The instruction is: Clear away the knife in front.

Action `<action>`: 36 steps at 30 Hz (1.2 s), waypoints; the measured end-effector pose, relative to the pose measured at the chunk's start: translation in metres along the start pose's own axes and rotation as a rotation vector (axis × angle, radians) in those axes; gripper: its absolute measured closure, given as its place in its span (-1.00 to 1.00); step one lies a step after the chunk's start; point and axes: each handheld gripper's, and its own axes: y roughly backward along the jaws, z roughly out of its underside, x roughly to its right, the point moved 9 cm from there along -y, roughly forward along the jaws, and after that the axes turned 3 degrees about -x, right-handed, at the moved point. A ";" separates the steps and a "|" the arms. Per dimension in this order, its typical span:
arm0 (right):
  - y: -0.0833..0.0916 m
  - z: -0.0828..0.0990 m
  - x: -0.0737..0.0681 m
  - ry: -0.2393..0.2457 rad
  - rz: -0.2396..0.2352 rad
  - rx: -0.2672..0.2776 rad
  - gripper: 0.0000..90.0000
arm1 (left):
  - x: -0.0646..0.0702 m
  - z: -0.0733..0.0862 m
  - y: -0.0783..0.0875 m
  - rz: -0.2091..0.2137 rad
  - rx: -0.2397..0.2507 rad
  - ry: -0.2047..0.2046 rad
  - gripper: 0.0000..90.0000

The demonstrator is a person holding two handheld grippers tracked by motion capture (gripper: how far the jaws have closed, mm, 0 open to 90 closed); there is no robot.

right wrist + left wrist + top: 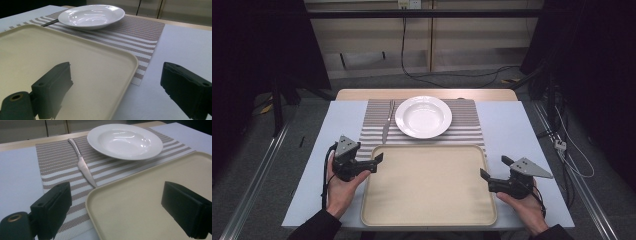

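Observation:
A beige tray [429, 185] lies at the table's front, with nothing on it. Behind it a white deep plate [423, 116] rests on a striped placemat [467, 125], and a silver knife [387, 125] lies left of the plate. My left gripper [376, 163] is open at the tray's far left corner. In the left gripper view the tray's corner rim [88, 197] runs between the wide-apart jaws of the left gripper [117, 210]. My right gripper [495, 167] is open at the tray's right edge. In the right gripper view the rim [133, 65] lies between the jaws of the right gripper [115, 87].
The table top [517, 135] is pale, with bare strips on both sides of the placemat and tray. A wooden strip [427, 93] runs along the far edge. Cables trail across the floor [452, 75] beyond the table.

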 end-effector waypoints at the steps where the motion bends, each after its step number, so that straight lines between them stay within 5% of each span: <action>1: 0.000 0.000 0.000 0.000 0.001 0.002 -0.79 | 0.000 -0.002 -0.002 0.009 0.002 0.002 -0.76; 13: 0.001 0.000 0.000 -0.002 -0.004 0.003 -0.79 | -0.014 -0.009 -0.032 0.012 -0.103 0.009 -0.77; 24: 0.000 0.000 0.001 -0.003 0.000 0.000 -0.79 | -0.024 -0.028 -0.055 0.000 -0.113 0.041 -0.76; 30: 0.000 0.002 0.000 -0.003 -0.009 -0.009 -0.79 | -0.039 -0.040 -0.066 -0.045 -0.139 0.033 -0.77; 36: -0.001 0.002 0.000 -0.005 -0.008 -0.014 -0.79 | -0.045 -0.052 -0.079 -0.041 -0.139 0.021 -0.77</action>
